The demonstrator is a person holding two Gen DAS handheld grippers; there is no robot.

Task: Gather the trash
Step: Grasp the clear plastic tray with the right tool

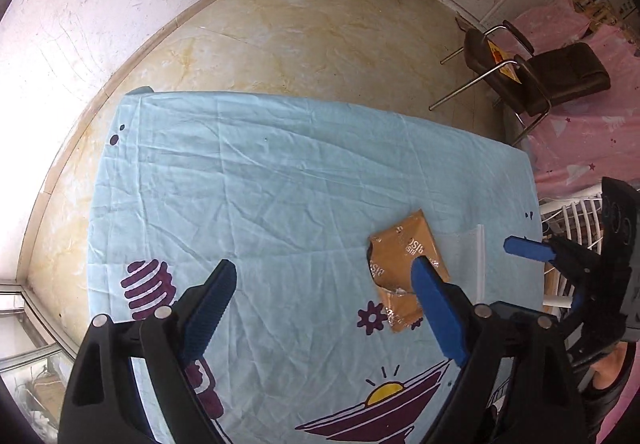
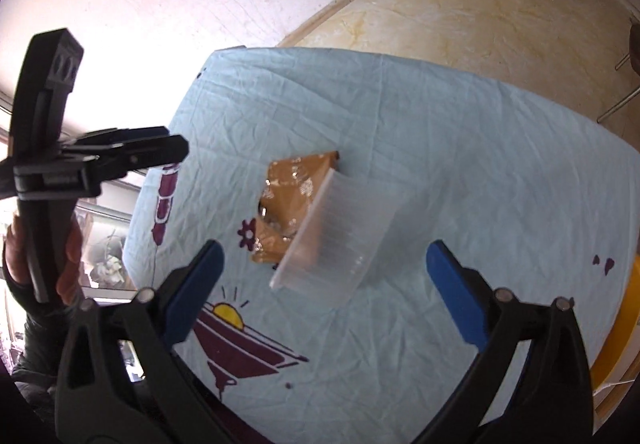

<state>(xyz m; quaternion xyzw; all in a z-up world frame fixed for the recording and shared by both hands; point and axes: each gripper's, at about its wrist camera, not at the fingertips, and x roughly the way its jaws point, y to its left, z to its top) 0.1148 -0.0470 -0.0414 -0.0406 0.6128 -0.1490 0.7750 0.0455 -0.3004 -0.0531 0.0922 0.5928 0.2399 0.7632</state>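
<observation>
I hold one gripper in each hand above a table covered with a light blue cloth (image 1: 280, 171). My left gripper (image 1: 324, 304) has its two blue fingers spread wide and holds nothing. It hangs over the near part of the cloth, pointing forward and down. The brown wrapper (image 1: 404, 256) lies flat on the cloth just in front of its right finger (image 1: 436, 312), which covers one part of the wrapper in this view.

My right gripper (image 2: 324, 284) is also spread wide and holds nothing. The clear plastic tray (image 2: 340, 236) lies ahead of it, between the lines of the two fingers, and its far long edge lies over the wrapper (image 2: 288, 195). The tray is tilted or on its side; I cannot tell which.

In the right view my left hand (image 2: 44, 264) grips the handle of the left gripper, which stands upright at the left side, higher than the cloth.
</observation>
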